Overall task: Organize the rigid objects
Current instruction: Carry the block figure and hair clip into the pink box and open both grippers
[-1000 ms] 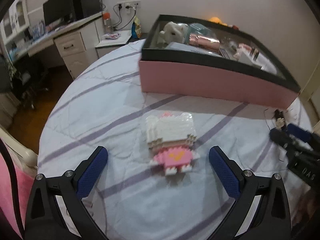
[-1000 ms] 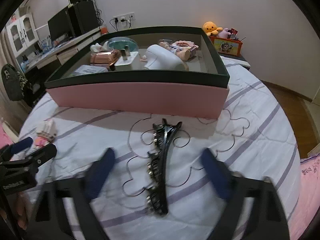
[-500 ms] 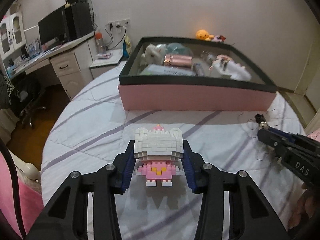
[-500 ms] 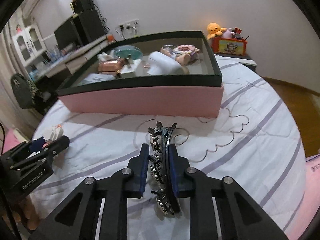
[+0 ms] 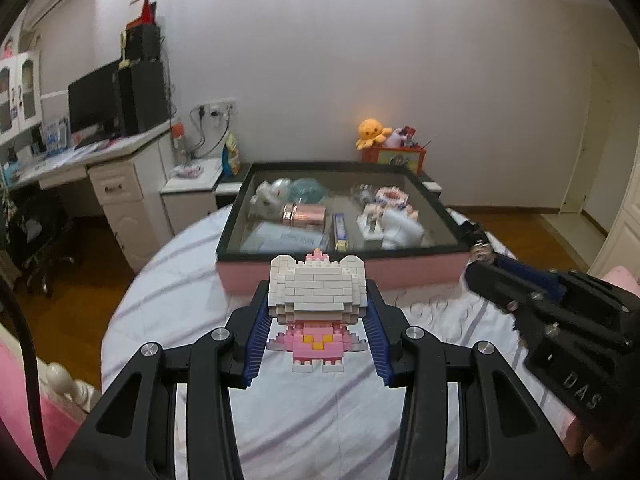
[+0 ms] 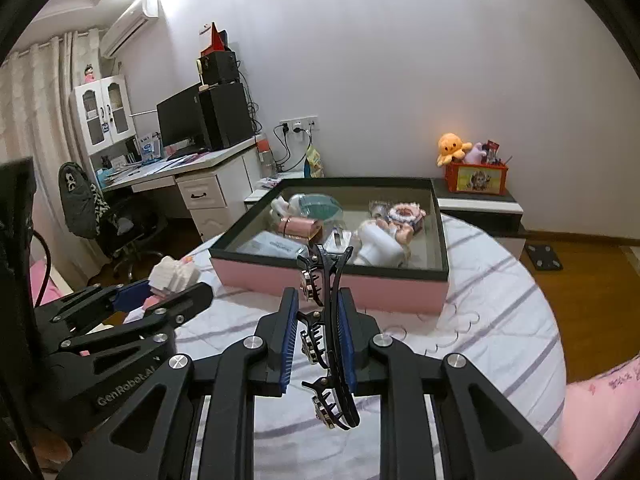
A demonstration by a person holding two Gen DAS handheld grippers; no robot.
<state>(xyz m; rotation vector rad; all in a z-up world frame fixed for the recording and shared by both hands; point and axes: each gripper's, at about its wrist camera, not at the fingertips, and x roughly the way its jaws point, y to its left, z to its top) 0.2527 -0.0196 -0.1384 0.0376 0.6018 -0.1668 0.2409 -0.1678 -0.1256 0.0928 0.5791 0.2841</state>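
Observation:
My left gripper [image 5: 317, 312] is shut on a white and pink block figure [image 5: 316, 300] and holds it above the bed. My right gripper [image 6: 318, 320] is shut on a black hair clip [image 6: 326, 320] with a toothed edge, also lifted off the bed. The pink box with a dark rim [image 5: 400, 276] stands ahead on the bed, open, with several items inside; it also shows in the right wrist view [image 6: 332, 280]. The right gripper [image 5: 476, 264] shows at the right of the left wrist view, and the left gripper [image 6: 160, 284] with the figure [image 6: 172, 274] at the left of the right wrist view.
The bed has a white cover with purple stripes [image 5: 320, 420]. A desk with a monitor [image 6: 180, 120] stands at the left. A nightstand with an orange plush [image 6: 452, 146] stands behind the box. A pink pillow [image 6: 600, 412] lies at the right.
Both grippers have shut on their objects, the figure and the hair clip, and have lifted them off the bed. The box now sits lower and farther in both views.

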